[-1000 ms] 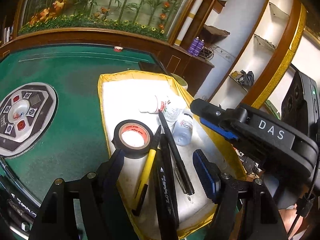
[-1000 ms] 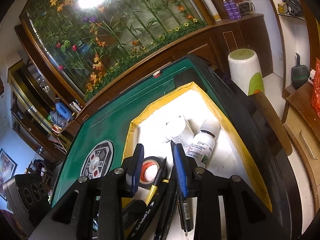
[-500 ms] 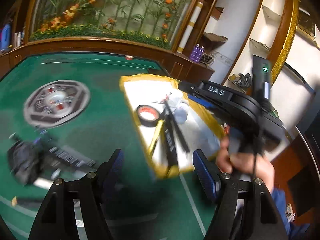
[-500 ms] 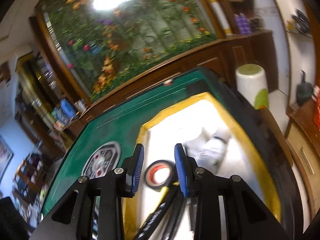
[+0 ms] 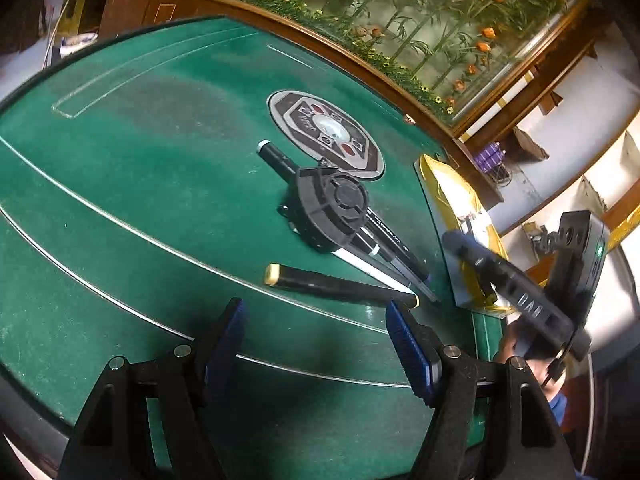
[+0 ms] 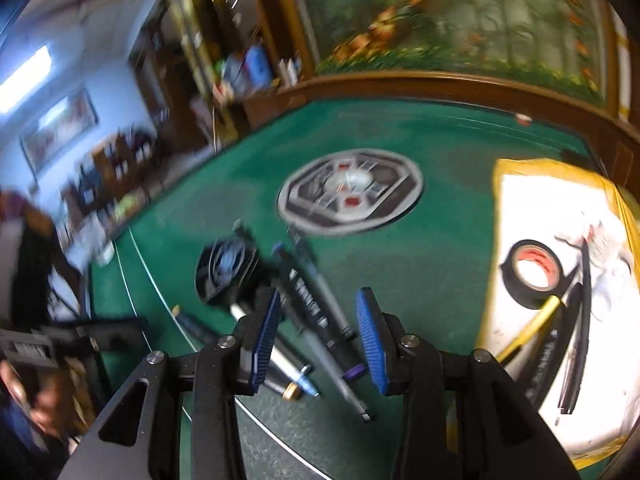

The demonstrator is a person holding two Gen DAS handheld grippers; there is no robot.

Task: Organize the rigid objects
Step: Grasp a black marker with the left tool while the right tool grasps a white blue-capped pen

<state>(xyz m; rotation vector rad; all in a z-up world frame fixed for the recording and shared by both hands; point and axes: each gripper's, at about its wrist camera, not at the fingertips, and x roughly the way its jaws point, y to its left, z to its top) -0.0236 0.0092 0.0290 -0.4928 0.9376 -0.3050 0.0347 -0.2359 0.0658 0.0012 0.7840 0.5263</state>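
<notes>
Left wrist view: the left gripper (image 5: 316, 344) is held spread and empty. Just beyond its fingertips a gold-capped black pen (image 5: 340, 285) is seen on the green table (image 5: 132, 168); farther off, pens are piled under a black round part (image 5: 334, 210). The right gripper (image 6: 318, 340) has just been opening, with nothing pinched.

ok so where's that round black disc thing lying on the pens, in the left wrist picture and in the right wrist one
Left wrist: the black disc sits right of centre on the green table, lying across several pens.
Right wrist: the same disc is blurred, left of centre, just above the left blue pad of the right gripper.
Shared landmark: the grey octagonal table panel, beyond the disc in both views.
</notes>
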